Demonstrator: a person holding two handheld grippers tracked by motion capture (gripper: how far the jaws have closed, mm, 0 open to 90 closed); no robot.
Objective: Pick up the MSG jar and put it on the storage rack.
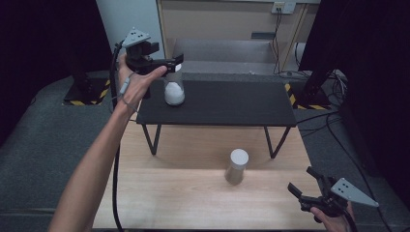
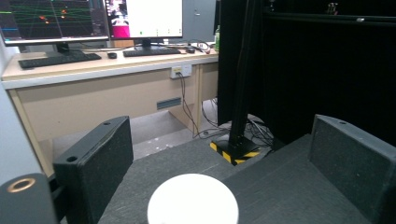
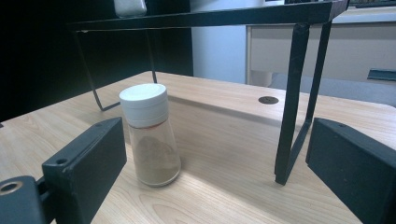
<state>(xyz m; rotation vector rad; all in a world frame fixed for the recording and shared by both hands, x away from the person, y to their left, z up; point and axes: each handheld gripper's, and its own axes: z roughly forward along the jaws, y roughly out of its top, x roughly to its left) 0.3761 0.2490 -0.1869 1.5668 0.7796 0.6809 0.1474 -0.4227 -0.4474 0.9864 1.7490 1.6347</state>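
My left gripper (image 1: 171, 65), jaws wide and empty, hovers just above the white-filled shaker (image 1: 174, 89) at upper left. My right gripper (image 1: 302, 186), also wide, sits lower right; the upright brown shaker (image 1: 237, 166) stands up-left of it, nearer this hand.

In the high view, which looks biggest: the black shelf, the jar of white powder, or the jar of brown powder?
1. Black shelf, by far.
2. The white-powder jar and brown-powder jar look alike; the latter sits nearer the camera, so I won't rank them.
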